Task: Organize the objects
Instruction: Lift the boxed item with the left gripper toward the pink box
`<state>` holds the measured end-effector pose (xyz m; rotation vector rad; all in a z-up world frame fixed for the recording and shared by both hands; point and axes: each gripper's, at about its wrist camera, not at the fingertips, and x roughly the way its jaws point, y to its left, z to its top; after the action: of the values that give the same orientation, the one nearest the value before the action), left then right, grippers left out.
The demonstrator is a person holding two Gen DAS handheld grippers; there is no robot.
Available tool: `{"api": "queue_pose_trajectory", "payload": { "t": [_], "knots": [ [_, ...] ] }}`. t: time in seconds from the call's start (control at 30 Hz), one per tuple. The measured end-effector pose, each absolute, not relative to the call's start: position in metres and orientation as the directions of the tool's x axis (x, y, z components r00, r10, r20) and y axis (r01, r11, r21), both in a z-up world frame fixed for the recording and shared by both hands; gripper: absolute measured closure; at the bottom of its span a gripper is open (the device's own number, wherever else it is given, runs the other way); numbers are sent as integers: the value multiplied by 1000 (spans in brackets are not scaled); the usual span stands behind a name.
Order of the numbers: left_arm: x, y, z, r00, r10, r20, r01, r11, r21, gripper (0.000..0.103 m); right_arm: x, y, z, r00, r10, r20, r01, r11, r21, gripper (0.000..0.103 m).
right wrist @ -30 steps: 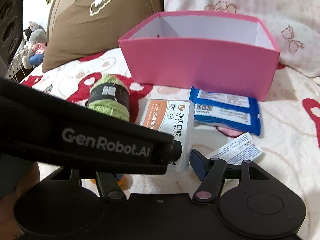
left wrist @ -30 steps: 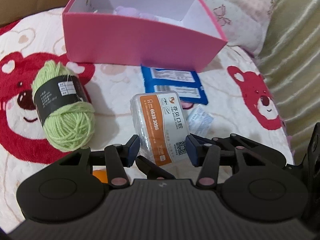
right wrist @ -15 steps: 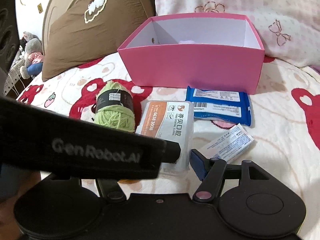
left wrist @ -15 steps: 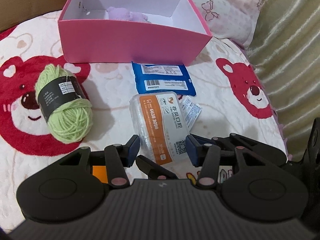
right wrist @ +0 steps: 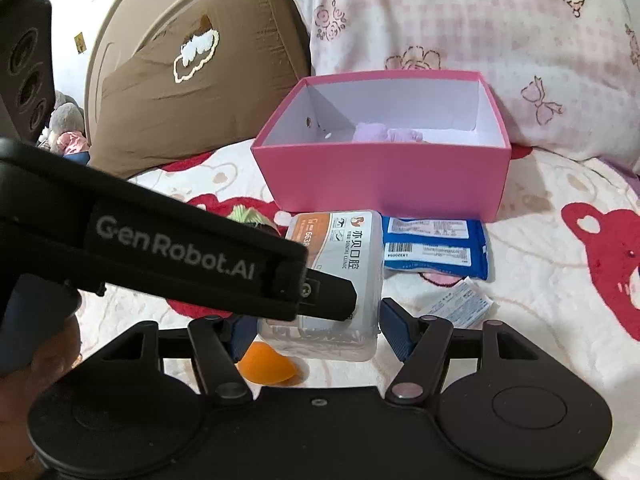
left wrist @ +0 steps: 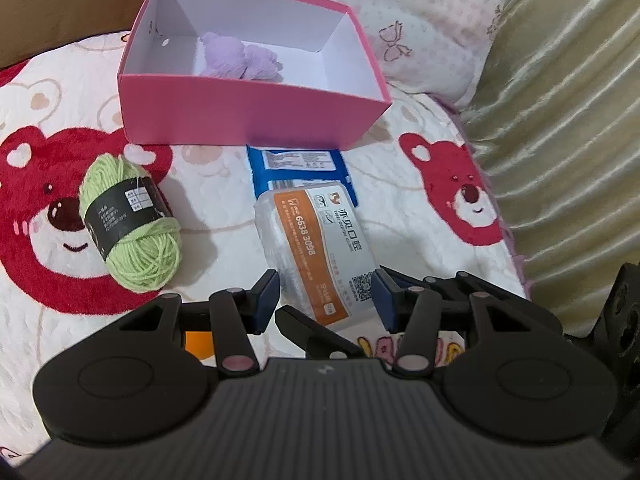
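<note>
A clear plastic box with an orange and grey label (left wrist: 320, 248) is held up off the bedspread between both grippers. My left gripper (left wrist: 325, 300) is shut on its near end. My right gripper (right wrist: 316, 330) grips the same box (right wrist: 340, 264), its left finger partly hidden behind the left gripper's body. The pink box (left wrist: 248, 116) (right wrist: 384, 176) stands open beyond, with a purple yarn ball (left wrist: 236, 58) inside. A green yarn ball (left wrist: 130, 220) lies left. A blue packet (left wrist: 300, 168) (right wrist: 434, 246) lies in front of the pink box.
A small white sachet (right wrist: 460, 304) lies right of the clear box. An orange object (right wrist: 266, 364) lies under the grippers. A brown pillow (right wrist: 192, 80) and pink floral pillows (right wrist: 500, 40) stand behind. A shiny beige drape (left wrist: 568, 120) borders the right side.
Both grippers have risen with the clear box, lifting it off the bedspread. The view now looks down into the pink box and the box covers part of the blue packet.
</note>
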<state>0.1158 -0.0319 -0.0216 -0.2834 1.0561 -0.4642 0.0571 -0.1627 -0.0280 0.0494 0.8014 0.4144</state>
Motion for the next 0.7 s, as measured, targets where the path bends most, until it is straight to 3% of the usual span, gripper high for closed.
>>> {"api": "queue_pose_trajectory", "payload": {
  "t": [0.43, 0.7],
  "knots": [
    [145, -32, 16, 345, -504, -792, 244, 863, -443, 55, 77, -164, 10, 597, 381, -706, -352, 915, 196, 34],
    [169, -55, 46, 353, -462, -814, 279, 882, -380, 55, 101, -171, 33, 598, 373, -709, -338, 920, 199, 34]
  ]
}}
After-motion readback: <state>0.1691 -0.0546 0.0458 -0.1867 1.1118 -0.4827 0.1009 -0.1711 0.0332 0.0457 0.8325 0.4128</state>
